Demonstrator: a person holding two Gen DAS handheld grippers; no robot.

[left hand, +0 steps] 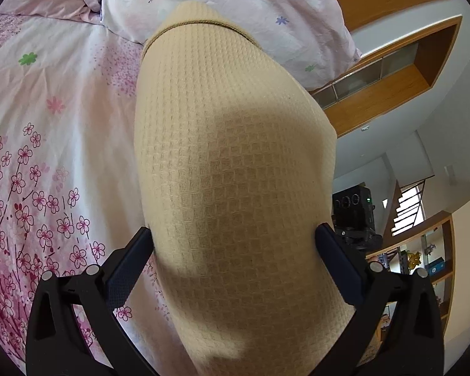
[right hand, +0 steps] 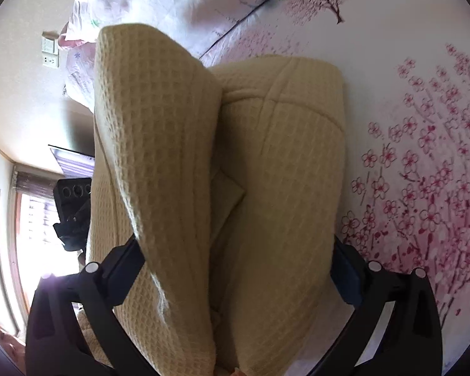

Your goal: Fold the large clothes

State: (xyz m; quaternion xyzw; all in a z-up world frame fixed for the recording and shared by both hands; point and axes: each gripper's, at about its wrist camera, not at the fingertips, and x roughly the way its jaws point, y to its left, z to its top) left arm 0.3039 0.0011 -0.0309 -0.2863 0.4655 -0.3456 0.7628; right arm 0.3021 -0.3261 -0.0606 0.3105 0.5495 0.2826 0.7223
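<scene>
Beige waffle-knit garment (left hand: 228, 163), large, lying on a bed over a floral bedsheet (left hand: 53, 144). In the left wrist view one broad panel runs forward from the camera to a hemmed edge near the pillow (left hand: 222, 3). In the right wrist view the garment (right hand: 279, 156) shows two layers: a raised flap on the left side, lifted and curling over, and a flatter panel beside it on the sheet with a seam line across it.

Step in hand, as I judge it: mid-fold, a side of the garment being carried over the body. Fold not yet laid flat.

Left gripper (left hand: 235, 244): jaws spread wide, cloth filling the gap between them and running back under the camera. Fingers sit at the cloth's two sides rather than pinching a thin edge. I cannot tell whether it has a real hold.

Right gripper (right hand: 238, 250): same picture, jaws wide, both layers bunched between them, left finger against the raised flap. Hold cannot be told.

Next move likely calls for both grippers to travel together, keeping the flap's edge straight, then lowering it onto the flat panel without dragging the under layer.

Beyond the bed: wooden shelving (left hand: 388, 94), a dark camera device (left hand: 354, 213) on a stand.
</scene>
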